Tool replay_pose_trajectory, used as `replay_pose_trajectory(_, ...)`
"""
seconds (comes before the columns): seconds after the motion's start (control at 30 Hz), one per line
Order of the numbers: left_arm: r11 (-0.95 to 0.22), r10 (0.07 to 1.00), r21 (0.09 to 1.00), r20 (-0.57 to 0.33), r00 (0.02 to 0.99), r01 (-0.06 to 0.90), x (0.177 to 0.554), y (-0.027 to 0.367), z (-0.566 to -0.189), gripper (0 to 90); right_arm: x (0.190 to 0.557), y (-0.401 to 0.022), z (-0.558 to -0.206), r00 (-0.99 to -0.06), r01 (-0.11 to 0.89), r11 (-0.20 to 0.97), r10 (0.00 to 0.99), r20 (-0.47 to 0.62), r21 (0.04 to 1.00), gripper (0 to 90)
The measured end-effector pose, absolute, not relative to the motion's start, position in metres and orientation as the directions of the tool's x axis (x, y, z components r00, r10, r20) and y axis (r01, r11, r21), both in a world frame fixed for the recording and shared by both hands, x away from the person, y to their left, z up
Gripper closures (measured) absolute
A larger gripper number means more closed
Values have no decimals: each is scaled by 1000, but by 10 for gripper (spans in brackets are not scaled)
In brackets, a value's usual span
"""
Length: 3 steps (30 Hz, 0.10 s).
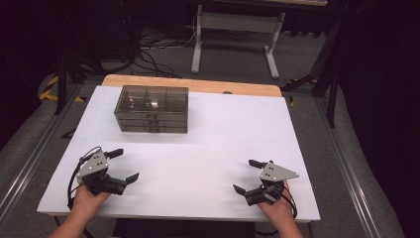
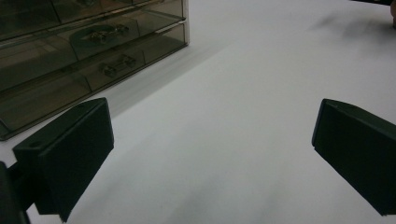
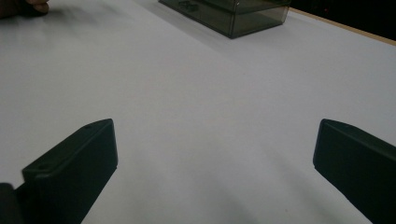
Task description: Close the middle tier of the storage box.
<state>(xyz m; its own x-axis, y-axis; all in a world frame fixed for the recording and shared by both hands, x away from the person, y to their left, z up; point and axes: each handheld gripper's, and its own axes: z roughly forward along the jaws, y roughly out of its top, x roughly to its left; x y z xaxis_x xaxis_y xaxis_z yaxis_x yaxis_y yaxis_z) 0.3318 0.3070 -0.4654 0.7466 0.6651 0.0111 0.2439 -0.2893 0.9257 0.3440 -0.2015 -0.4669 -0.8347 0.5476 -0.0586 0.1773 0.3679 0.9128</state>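
A smoky transparent drawer box (image 1: 151, 108) stands on the white table top (image 1: 213, 134), toward the back left. Its drawers with small metal handles face me, seen close in the left gripper view (image 2: 88, 51) and at the top of the right gripper view (image 3: 233, 14). My left gripper (image 1: 124, 165) rests near the front left edge, open, nothing between its jaws (image 2: 212, 154). My right gripper (image 1: 246, 175) rests near the front right edge, open and empty as well (image 3: 215, 163). Both sit well short of the box.
The white sheet covers a wooden table whose far edge (image 1: 198, 84) shows behind the box. Beyond it stand a white table frame (image 1: 233, 34) and loose cables (image 1: 148, 49) on the grey floor. Dark curtains close off both sides.
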Motion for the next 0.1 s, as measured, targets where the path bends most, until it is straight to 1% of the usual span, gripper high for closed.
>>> replay_pose_trajectory(0.1, -291, 668, 923, 8, 744, 251, 331, 307, -464, 0, 344, -202, -467, -834, 179, 366, 549, -57, 913, 5)
